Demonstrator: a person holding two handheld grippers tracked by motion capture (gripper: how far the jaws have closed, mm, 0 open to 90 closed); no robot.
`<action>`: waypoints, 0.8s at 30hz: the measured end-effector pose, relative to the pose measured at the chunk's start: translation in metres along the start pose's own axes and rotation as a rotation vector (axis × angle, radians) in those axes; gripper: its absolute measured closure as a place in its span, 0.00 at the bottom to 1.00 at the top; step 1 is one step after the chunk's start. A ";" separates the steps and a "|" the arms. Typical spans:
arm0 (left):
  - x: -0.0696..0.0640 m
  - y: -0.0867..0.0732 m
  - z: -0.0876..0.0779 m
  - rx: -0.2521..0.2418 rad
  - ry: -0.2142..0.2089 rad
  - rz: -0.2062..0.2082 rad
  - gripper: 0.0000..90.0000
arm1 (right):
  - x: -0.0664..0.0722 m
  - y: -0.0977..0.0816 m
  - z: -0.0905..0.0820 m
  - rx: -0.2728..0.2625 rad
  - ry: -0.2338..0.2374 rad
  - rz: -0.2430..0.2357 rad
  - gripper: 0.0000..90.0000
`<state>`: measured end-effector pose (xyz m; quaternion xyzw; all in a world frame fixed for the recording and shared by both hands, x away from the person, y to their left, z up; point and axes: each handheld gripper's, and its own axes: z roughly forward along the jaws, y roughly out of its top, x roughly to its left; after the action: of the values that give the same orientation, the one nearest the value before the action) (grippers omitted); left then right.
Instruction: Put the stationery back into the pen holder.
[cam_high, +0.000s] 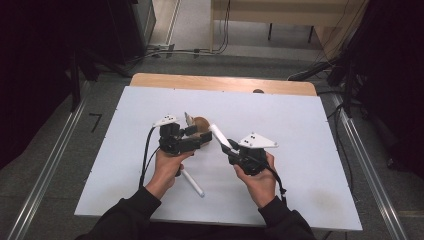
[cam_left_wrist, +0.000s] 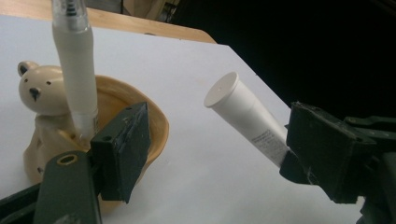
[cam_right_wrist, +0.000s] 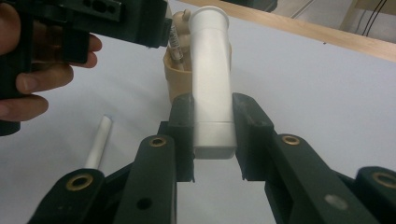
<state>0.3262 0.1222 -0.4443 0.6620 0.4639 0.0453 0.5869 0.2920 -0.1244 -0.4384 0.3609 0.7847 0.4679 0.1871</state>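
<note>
While one tube (cam_right_wrist: 212, 79) is gripped, two pens (cam_high: 192, 182) show.

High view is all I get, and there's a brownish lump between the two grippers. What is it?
Observer: The left gripper view shows a cream bear-shaped holder with a tan bowl at its back.
Operator: Is anything in it?
Observer: Yes, a white pen stands in it, tip down.
Operator: And the white thing in the right hand, is it really gripped?
Observer: In the right gripper view, the right gripper has both jaws pressed on the flat end of a tube, with its round cap pointing toward the bear.
</note>
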 end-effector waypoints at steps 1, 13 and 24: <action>0.000 0.000 0.001 0.002 0.001 -0.003 0.25 | 0.000 0.000 0.000 -0.001 0.001 -0.001 0.77; 0.006 0.000 0.008 0.010 -0.024 -0.043 0.28 | 0.002 0.001 0.000 -0.013 0.006 -0.009 0.77; 0.007 0.002 0.012 -0.006 -0.078 -0.100 0.31 | 0.009 0.001 0.002 -0.047 0.033 -0.038 0.77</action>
<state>0.3384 0.1182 -0.4492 0.6375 0.4728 -0.0084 0.6082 0.2874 -0.1164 -0.4385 0.3336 0.7832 0.4885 0.1913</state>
